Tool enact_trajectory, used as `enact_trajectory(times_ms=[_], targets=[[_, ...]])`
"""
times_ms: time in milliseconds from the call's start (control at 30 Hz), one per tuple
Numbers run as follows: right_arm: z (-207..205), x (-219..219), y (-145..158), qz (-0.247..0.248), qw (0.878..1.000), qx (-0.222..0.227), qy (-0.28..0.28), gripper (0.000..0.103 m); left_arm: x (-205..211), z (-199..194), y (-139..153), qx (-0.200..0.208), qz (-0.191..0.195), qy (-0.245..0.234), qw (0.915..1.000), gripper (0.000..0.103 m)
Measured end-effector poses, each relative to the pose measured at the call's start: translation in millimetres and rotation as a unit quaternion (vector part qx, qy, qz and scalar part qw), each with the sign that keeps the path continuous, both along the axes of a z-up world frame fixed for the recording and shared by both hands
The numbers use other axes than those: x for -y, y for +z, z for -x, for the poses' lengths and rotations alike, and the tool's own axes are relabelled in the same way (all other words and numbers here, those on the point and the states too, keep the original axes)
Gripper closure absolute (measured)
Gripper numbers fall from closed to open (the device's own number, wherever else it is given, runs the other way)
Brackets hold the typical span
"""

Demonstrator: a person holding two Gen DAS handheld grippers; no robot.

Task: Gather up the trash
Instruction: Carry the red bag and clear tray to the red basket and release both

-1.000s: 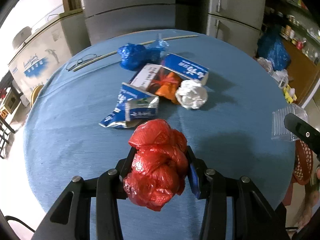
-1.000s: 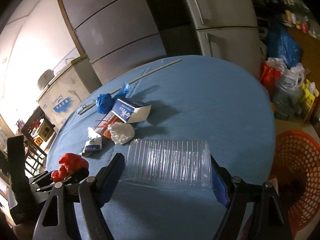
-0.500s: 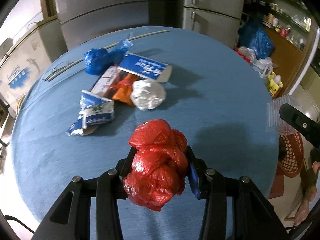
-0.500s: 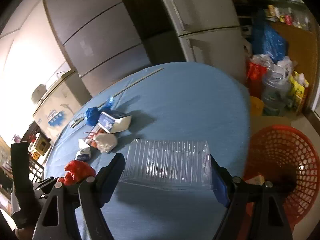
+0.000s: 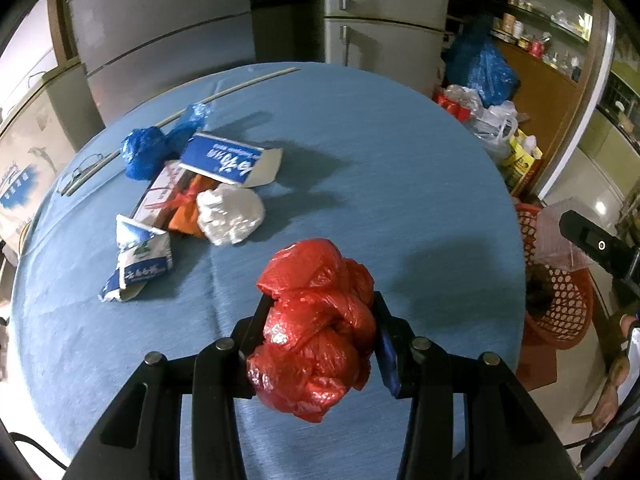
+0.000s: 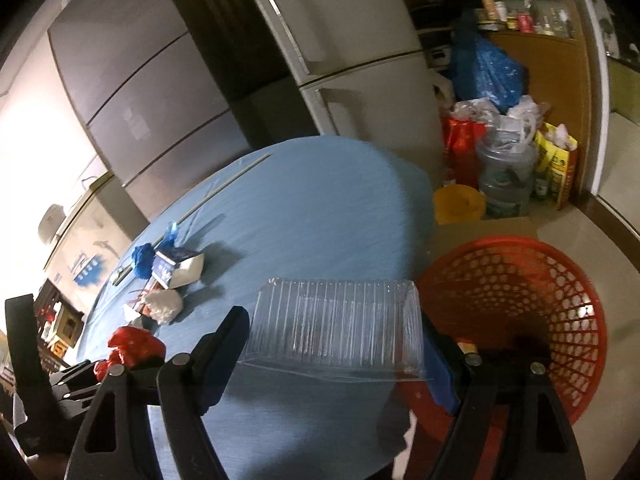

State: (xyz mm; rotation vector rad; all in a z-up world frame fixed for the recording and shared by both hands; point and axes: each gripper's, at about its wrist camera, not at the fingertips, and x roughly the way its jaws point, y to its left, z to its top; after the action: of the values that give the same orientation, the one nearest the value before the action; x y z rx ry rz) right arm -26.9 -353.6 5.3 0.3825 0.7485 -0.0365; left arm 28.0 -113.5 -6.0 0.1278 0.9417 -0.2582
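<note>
Now nearer the red basket, left tongs pinching red bag, right tongs pinching clear tray.

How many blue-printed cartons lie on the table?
2: an open blue-and-white carton beside the blue plastic bag, and a crushed carton nearer the table's edge. Others may be hidden underneath.

Glossy crinkled red plastic bag, clear ribbed plastic tray, matt blue tablecloth.

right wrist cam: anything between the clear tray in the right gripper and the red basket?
Nothing. In the right wrist view the clear plastic tray overlaps the red basket rim, with only bare floor beside it.
</note>
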Motion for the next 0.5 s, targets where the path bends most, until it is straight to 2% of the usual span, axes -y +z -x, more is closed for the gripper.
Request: enact_trajectory(times_ms=[500], targets=[[28.3,61.4,-5.9,0.004,0.997,-0.01,-0.073,0.021,43.2,0.5,5.3,0.008,-0.001,-0.054,0.9985,0.057]])
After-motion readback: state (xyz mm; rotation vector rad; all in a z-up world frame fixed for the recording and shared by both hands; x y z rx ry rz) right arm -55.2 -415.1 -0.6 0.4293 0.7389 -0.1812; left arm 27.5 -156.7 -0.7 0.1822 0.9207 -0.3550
